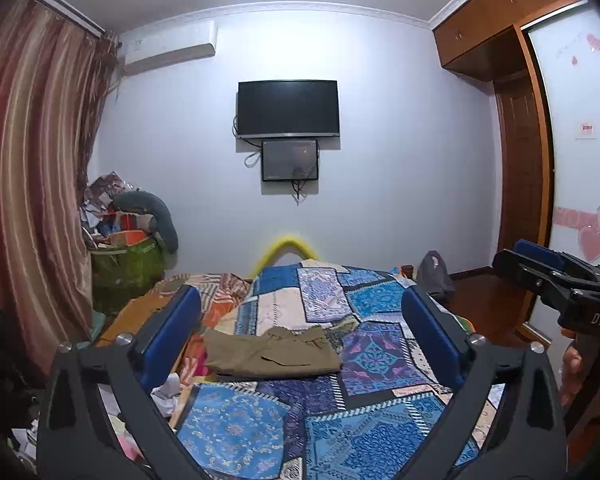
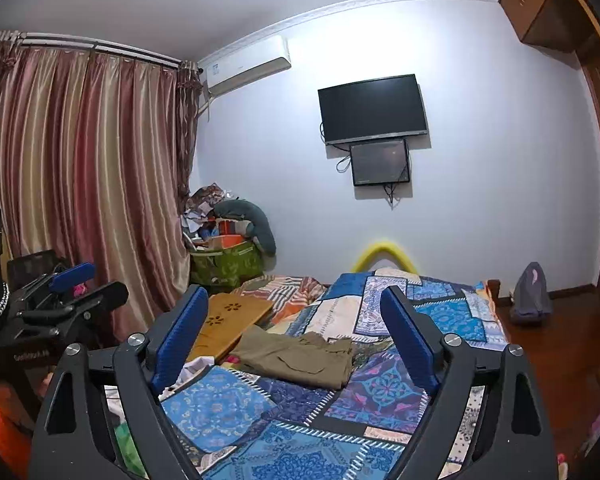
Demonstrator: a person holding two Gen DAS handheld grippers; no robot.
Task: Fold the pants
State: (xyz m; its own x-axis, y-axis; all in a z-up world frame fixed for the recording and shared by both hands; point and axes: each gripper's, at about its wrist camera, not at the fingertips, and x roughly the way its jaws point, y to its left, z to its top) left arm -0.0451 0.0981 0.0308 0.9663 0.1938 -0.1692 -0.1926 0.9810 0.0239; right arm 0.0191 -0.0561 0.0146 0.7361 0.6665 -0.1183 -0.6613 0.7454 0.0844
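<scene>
Pants point(image 1: 272, 354) lie in a compact olive rectangle on the bed quilt point(image 1: 380, 408), ahead of and between both tongs. Left tongs point(image 1: 300, 332) and right tongs point(image 2: 294, 332) hang released and empty above, likely because folding looks finished.

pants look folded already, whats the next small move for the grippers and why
Probably none on the cloth: just back both grippers away. The pants lie as a compact folded stack on the quilt, and the left gripper and right gripper are open, raised and holding nothing. At most, I'd square the rumpled far edge, which looks slightly uneven.
</scene>
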